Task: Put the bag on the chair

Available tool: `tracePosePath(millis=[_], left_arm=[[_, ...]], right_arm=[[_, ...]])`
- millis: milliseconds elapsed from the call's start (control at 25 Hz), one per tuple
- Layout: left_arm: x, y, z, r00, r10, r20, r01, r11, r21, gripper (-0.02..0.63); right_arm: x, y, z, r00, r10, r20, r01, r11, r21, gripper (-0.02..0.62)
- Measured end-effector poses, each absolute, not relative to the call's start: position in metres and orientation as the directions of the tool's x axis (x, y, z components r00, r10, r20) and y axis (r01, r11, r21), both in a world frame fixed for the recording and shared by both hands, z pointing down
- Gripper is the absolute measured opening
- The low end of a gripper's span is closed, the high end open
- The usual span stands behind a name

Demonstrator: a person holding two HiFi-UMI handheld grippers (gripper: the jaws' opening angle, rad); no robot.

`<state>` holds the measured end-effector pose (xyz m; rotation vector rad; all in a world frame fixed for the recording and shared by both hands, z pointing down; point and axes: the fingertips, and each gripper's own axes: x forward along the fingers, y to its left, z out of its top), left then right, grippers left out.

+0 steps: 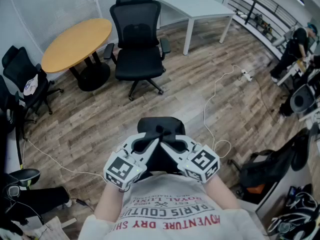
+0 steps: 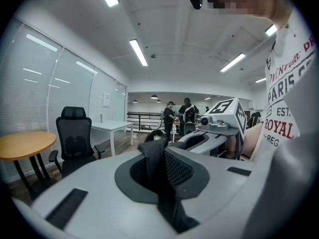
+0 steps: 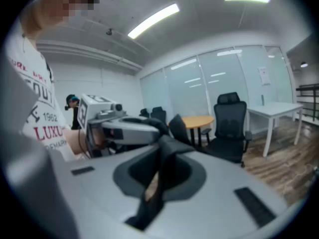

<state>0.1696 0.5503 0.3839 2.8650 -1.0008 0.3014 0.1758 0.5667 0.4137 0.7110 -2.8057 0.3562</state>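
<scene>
Evidently the left tool (image 1: 148,146) and right tool (image 1: 170,145) each pinch a strap (image 2: 155,158) of the bag (image 1: 161,128), sharing its weight, well short of the chair (image 1: 138,49).

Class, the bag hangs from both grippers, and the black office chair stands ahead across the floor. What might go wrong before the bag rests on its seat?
1. The left gripper and right gripper each pinch only a narrow fold of the bag, so it may slip out on the way.
2. A white cable trails over the floor just right of the path, a possible trip.
3. The chair stands on castors and may roll when loaded.
</scene>
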Motion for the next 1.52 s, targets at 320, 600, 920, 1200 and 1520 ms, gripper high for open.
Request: tracePosePath(millis=[320, 600, 920, 1200, 1520], left_arm=[[0.174, 0.543, 0.379, 0.76, -0.616, 0.206, -0.632, -0.775, 0.012, 0.044], [0.158, 0.52, 0.373, 0.747, -0.639, 0.18, -0.655, -0.754, 0.041, 0.044], [0.119, 0.486, 0.383, 0.745, -0.645, 0.169, -0.665, -0.738, 0.117, 0.044], [0.066, 0.433, 0.396, 0.762, -0.625, 0.17, -0.646, -0.753, 0.125, 0.044], [-0.006, 0.364, 0.386, 0.777, -0.611, 0.153, -0.628, -0.771, 0.108, 0.044]], right_arm=[[0.178, 0.562, 0.411, -0.862, -0.433, 0.266, -0.484, 0.858, -0.172, 0.044], [0.163, 0.539, 0.403, -0.862, -0.445, 0.244, -0.49, 0.853, -0.178, 0.044], [0.127, 0.502, 0.409, -0.864, -0.432, 0.26, -0.488, 0.846, -0.216, 0.044], [0.074, 0.45, 0.42, -0.857, -0.44, 0.267, -0.506, 0.818, -0.275, 0.044], [0.002, 0.385, 0.412, -0.859, -0.437, 0.268, -0.501, 0.827, -0.256, 0.044]])
